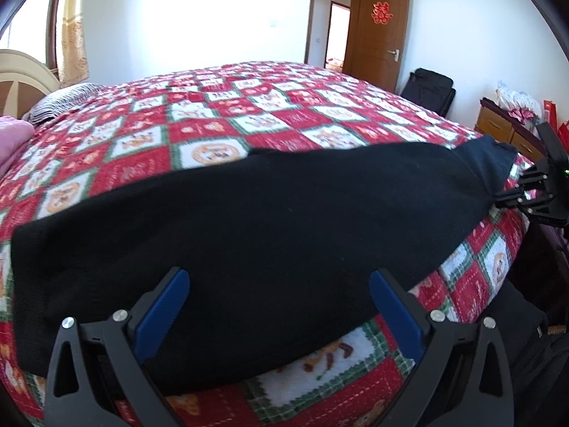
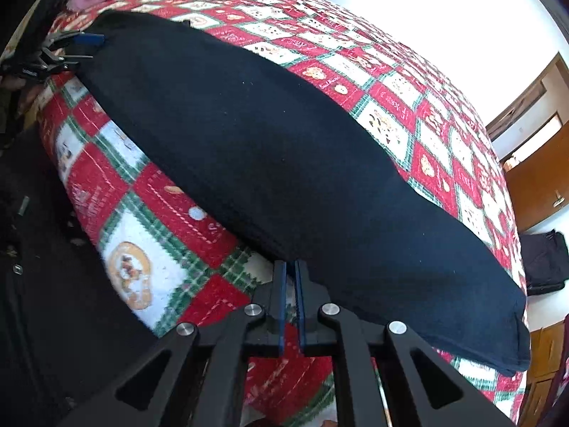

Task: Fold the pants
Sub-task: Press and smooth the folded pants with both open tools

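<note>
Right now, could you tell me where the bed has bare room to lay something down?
The far half of the quilt, between the black pants and the wall, is bare. The head corner holds pink bedding; the near edge is filled by the pants.

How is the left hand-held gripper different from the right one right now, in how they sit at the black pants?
The left hand-held gripper has its jaws spread wide with the black pants between them; the right hand-held gripper has its jaws nearly together with only a thin gap. The left sits at the wider end of the pants, the right at the near edge toward the narrower end. Both have blue pads and black frames, low by the red patterned bedspread.
</note>
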The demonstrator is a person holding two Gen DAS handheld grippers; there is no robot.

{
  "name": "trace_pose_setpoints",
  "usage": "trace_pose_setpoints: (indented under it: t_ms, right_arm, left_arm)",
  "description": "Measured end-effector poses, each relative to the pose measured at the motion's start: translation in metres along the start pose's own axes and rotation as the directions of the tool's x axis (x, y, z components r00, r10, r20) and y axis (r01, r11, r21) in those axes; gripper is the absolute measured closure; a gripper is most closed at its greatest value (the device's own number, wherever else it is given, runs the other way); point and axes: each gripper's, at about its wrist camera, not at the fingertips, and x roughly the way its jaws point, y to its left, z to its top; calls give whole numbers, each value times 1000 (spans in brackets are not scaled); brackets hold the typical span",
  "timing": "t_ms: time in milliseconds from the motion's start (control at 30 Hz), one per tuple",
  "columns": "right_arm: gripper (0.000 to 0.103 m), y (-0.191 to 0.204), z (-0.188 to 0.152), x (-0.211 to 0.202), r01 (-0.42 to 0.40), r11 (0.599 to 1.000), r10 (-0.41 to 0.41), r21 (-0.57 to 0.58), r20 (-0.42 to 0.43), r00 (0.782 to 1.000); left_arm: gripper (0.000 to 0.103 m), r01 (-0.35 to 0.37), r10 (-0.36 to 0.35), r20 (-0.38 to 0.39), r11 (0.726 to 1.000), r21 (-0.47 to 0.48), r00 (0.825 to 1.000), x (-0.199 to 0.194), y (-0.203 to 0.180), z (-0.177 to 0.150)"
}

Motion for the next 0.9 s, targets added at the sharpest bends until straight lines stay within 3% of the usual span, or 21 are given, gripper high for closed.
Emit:
trace_pose_setpoints:
  t_ms: [133, 233, 433, 533, 667, 833, 900]
  right_arm:
    - [98, 4, 18, -15, -89, 994, 84, 56, 84, 993]
    - [98, 11, 37, -9, -169, 981, 156, 97, 132, 979]
    - [98, 32, 62, 30, -289, 942, 269, 170, 128, 955]
    - [98, 42, 57, 33, -272, 944, 246, 186, 148, 958]
    - [98, 37, 48, 37, -326, 911, 299, 252, 141, 944]
    - [98, 48, 53, 27, -267, 948, 251, 175, 108, 962]
    - [98, 42, 59, 21, -281, 940, 259, 194, 131, 957]
  left_arm:
    - [0, -50, 51, 23, 998, -45, 998, -4, 12, 4]
    - [0, -104, 104, -8, 993, -61, 995, 0, 18, 4]
    - [0, -146, 139, -72, 984, -106, 988, 8, 29, 0]
    - [0, -147, 140, -75, 984, -97, 987, 8, 30, -2]
    - [0, -145, 137, -80, 985, -97, 987, 8, 31, -3]
    - [0, -152, 143, -89, 984, -95, 986, 5, 32, -1]
    - [0, -164, 157, -77, 982, -98, 985, 1, 36, 2]
